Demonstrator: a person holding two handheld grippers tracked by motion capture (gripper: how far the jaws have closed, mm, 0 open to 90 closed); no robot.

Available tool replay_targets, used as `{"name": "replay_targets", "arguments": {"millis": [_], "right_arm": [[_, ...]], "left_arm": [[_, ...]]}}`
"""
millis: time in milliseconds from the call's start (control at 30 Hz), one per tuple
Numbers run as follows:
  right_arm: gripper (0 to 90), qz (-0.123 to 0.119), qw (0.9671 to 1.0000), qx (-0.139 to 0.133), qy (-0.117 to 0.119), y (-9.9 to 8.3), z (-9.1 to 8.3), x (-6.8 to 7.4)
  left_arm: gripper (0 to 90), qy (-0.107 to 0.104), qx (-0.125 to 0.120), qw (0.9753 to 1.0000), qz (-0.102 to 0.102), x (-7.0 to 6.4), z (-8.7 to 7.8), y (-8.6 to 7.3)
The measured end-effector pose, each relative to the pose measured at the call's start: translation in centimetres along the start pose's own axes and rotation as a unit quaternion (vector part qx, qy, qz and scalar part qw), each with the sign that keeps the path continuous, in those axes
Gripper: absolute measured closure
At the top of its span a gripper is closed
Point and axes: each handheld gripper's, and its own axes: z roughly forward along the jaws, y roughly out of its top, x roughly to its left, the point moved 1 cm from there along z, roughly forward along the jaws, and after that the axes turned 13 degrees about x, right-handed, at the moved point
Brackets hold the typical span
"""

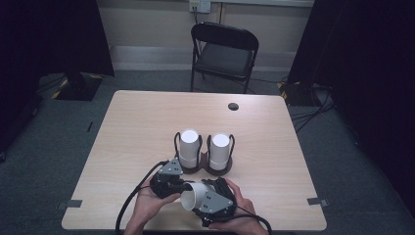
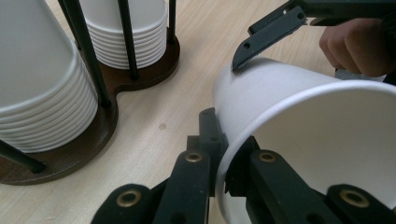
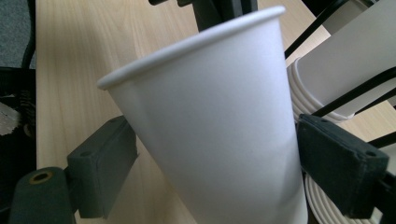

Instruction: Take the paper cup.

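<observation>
The paper cup is plain white, unpatterned, as are both cup stacks. The holder base is dark brown with black rods, and both tongs, left and right, are black with grey top plates. The counter shows pale wood grain; the chair is black.

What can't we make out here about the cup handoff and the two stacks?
- Paper cup base: cut off by the bottom edge in the right gripper view; behind the right hand-held gripper in the high view.
- Right jaws' contact with the cup wall: the cup itself hides the pads.
- Cup stacks count: tops cut off in the left gripper view, too small in the high view.
- Left hand-held gripper: pinches the rim; the inner jaw's tip is hidden by the wall.
</observation>
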Motion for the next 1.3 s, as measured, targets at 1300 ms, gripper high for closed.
{"name": "replay_targets", "arguments": {"millis": [1300], "right_arm": [[21.5, -0.015, 0.9984, -0.034, -0.043, 1.9, 0.1, 0.7]], "left_arm": [[87.7, -0.03, -0.012, 0.9989, -0.032, -0.2, 0.4, 0.6]]}}
